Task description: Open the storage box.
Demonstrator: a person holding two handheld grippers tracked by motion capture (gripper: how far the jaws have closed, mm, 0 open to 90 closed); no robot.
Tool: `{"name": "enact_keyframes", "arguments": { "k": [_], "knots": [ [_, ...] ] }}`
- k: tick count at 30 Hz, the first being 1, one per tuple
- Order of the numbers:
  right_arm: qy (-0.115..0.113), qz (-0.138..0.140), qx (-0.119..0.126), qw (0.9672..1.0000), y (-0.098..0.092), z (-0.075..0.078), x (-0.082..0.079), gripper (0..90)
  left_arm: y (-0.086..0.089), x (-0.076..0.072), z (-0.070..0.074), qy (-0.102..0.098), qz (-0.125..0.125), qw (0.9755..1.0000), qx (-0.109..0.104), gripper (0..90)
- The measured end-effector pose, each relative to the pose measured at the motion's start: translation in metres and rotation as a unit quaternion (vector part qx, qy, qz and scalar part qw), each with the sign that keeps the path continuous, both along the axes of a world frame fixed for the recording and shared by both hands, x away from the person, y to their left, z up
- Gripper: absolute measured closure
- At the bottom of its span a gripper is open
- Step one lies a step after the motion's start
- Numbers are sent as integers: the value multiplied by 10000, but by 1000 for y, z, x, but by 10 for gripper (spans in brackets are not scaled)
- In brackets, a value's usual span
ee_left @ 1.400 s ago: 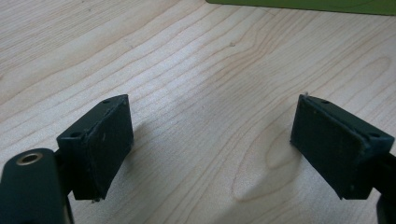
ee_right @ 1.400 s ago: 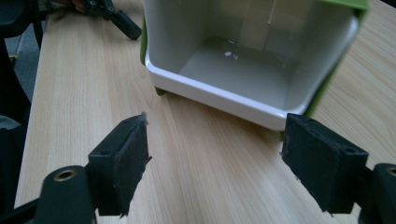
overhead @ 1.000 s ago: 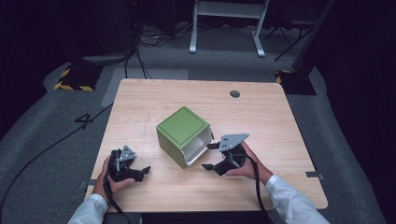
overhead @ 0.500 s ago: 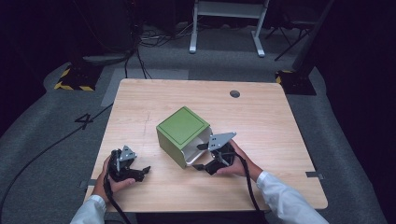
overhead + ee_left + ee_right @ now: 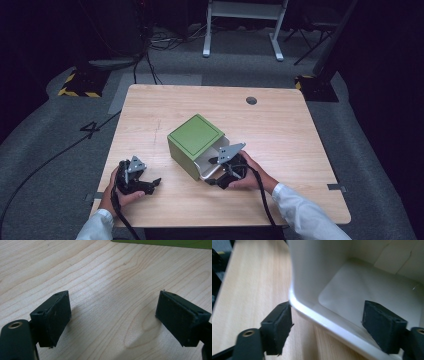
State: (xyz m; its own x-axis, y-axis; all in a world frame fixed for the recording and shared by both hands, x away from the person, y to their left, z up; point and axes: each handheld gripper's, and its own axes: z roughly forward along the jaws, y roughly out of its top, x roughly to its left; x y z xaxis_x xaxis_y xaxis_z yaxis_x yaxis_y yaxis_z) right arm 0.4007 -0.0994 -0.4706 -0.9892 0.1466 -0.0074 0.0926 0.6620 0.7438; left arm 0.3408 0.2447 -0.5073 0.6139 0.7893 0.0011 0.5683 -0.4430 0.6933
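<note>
Starting at the left: our left hand-held gripper [image 5: 150,184] is parked near the front left corner of the counter [image 5: 300,135], jaws spread wide and holding nothing. From the left gripper view we just see bare wood grain between the pads [image 5: 58,315], with a sliver of green at the top edge, so it's near the box but well apart from it.

Middle of the counter, a bit toward the front edge: the green box [image 5: 195,142], lying on its side with its white open mouth facing the right hand. It looks like a thin-walled cube, pale and smooth inside, so we're guessing it's light and fairly stiff but could flex or slide if we pinch too hard on one wall. The glossy-looking rim seems a bit slippery too.

Right side: our right hand-held gripper [image 5: 214,180] is right at that opening. In the right gripper view the jaws are wide open, straddling the white rim [image 5: 329,321] at a rounded corner, one pad [image 5: 279,322] outside over the counter, the other [image 5: 384,325] inside the box. Nothing is clamped yet; the outside pad looks just about at the rim, though we can't tell if it's touching.

Best hold, we reckon, is that lower wall near the corner, where it's stiffest, squeezing gently.
</note>
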Motion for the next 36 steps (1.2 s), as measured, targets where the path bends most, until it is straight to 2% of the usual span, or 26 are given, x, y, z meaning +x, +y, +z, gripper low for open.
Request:
{"name": "enact_keyframes", "arguments": {
  "k": [7,11,20,36],
  "knots": [
    [107,39,-38,9999,-6,-5,-3,250,0,0,0,6,8,10000,-5,132],
    [154,78,-63,9998,-17,-7,-12,265,0,-1,0,10,31,10000,-9,132],
    [112,42,50,9999,-36,-5,-23,266,0,-2,0,34,73,10000,-25,132],
    [116,40,93,9999,-56,-5,-37,252,0,-2,0,9,74,10000,1,132]
  ]
}}
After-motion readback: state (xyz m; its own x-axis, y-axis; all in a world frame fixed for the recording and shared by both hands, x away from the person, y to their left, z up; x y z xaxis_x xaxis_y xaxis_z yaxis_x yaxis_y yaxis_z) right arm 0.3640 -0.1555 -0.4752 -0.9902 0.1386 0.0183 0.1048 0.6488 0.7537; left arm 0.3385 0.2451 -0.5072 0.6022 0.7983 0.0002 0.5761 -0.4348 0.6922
